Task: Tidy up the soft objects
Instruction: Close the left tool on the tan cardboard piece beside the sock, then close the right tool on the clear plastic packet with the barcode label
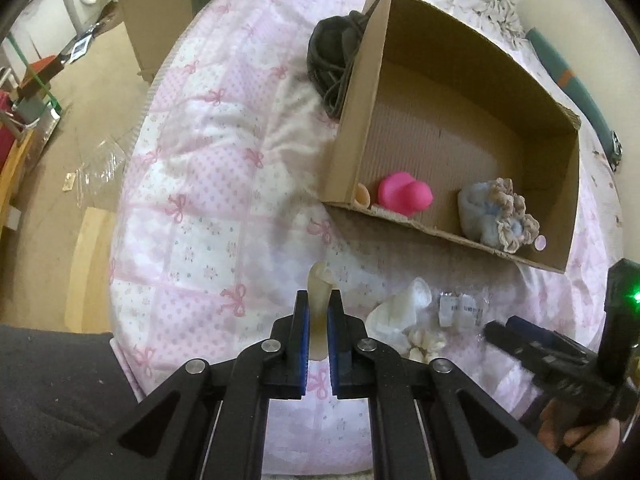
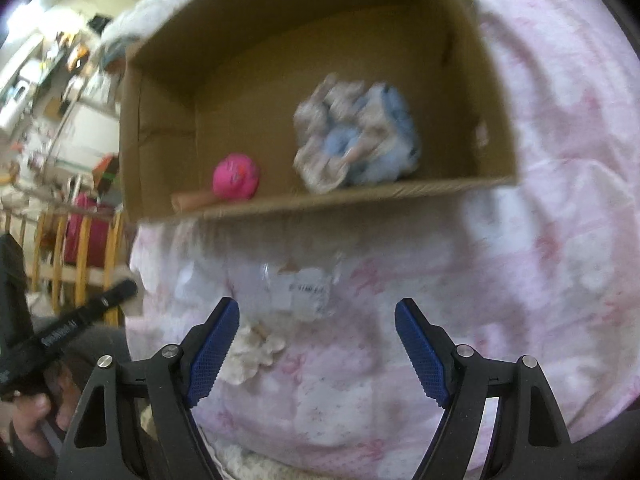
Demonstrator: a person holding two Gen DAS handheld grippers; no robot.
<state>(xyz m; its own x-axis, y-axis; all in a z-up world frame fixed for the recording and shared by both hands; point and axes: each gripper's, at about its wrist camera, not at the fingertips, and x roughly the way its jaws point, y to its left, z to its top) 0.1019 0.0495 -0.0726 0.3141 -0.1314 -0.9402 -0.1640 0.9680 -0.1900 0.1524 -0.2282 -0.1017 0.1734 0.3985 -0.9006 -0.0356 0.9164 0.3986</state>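
Left tongs (image 1: 319, 312) clamp a pale translucent soft piece (image 1: 319, 286) at lower centre; right tongs (image 2: 318, 344) gape apart over the bed (image 2: 560, 200), cardboard box (image 2: 360, 200) above

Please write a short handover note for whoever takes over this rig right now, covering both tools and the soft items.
Left tool: shut on a pale translucent soft piece, held above the pink quilt.
Right tool: open, empty, over the quilt near the loose pile.
Done: pink toy, blue-and-beige scrunchie bundle and a small peach piece are in the cardboard box.
Left: box the held piece, then the white soft items, cream scrunchie and clear packet on the quilt. The dark bundle lies outside the box's far side.
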